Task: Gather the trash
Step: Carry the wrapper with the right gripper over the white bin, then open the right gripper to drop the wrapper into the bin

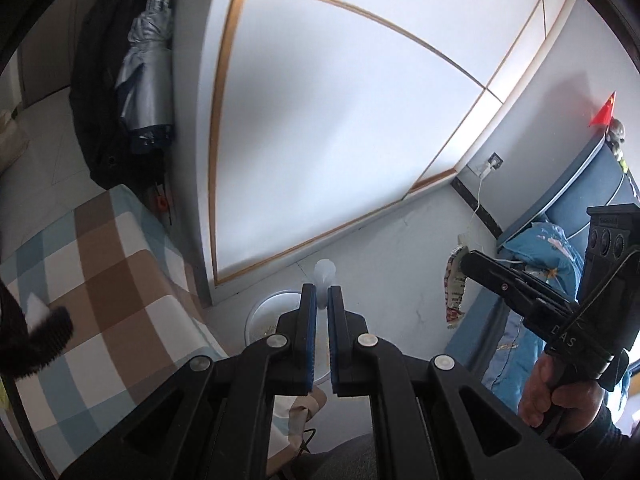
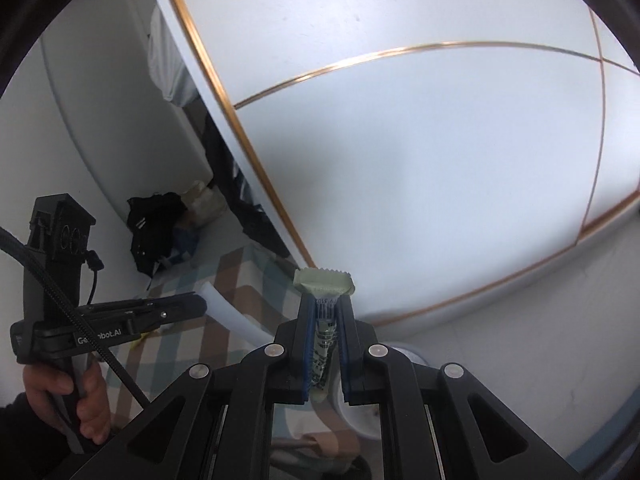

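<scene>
A crumpled snack wrapper (image 2: 325, 312), barcode showing, is pinched between the blue pads of the right gripper (image 2: 325, 308), its serrated end sticking out past the fingertips; from the left wrist view the same wrapper (image 1: 454, 284) hangs from the tool's tip, held in the air to the right. The left gripper (image 1: 322, 300) is clamped on a translucent white plastic piece (image 1: 324, 270), seen from the other side as a pale curved strip (image 2: 224, 312) at its tip. Below and between both tools sits a white round bin (image 1: 264, 312) on the pale floor, beside the bed with its checked brown-and-blue cover (image 1: 112, 280) at left. Two pieces appear collected, neither yet dropped; both still need releasing over the bin. Whether more trash remains cannot be told.
</scene>
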`<control>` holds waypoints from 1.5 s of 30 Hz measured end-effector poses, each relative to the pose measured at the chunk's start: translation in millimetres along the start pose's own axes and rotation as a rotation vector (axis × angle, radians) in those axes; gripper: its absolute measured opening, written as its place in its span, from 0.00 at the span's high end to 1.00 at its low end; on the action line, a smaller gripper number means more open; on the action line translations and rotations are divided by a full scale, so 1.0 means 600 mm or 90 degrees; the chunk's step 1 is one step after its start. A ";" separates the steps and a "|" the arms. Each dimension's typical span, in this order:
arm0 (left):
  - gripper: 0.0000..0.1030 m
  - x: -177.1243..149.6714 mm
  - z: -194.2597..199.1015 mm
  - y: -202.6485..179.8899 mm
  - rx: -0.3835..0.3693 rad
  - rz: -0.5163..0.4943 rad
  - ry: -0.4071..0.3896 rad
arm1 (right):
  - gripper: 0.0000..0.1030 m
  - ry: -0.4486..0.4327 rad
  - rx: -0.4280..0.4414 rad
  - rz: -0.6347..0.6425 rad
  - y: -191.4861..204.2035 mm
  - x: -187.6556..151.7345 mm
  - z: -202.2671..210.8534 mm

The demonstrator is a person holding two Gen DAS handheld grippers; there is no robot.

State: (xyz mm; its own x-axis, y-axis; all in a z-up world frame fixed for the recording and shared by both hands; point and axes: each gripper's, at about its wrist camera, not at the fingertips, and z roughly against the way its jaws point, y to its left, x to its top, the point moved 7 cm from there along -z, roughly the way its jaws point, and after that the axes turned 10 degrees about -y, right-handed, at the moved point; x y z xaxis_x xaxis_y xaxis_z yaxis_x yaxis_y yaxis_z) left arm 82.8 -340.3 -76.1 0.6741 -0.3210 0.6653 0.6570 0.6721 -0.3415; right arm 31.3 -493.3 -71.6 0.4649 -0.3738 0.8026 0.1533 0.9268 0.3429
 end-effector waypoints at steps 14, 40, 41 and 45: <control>0.98 -0.046 -0.149 0.003 -0.031 -0.014 0.137 | 0.90 0.139 -0.018 -0.134 -0.099 -0.137 -0.162; 0.93 -0.103 -0.247 0.007 0.009 -0.011 0.277 | 0.61 0.226 -0.067 -0.225 -0.222 -0.260 -0.192; 0.92 -0.104 -0.248 0.008 0.006 0.003 0.283 | 0.61 0.222 -0.069 -0.227 -0.225 -0.259 -0.189; 0.58 -0.108 -0.244 0.001 -0.036 0.046 0.300 | 0.54 0.217 -0.078 -0.241 -0.233 -0.258 -0.181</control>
State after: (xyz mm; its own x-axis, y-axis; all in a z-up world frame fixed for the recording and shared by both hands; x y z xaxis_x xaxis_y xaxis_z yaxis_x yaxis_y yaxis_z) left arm 88.6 -416.6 -216.5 0.7901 -0.5509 0.2689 0.6109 0.6707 -0.4207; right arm 32.3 -561.2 -296.9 0.6115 -0.6694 0.4218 0.4566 0.7340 0.5028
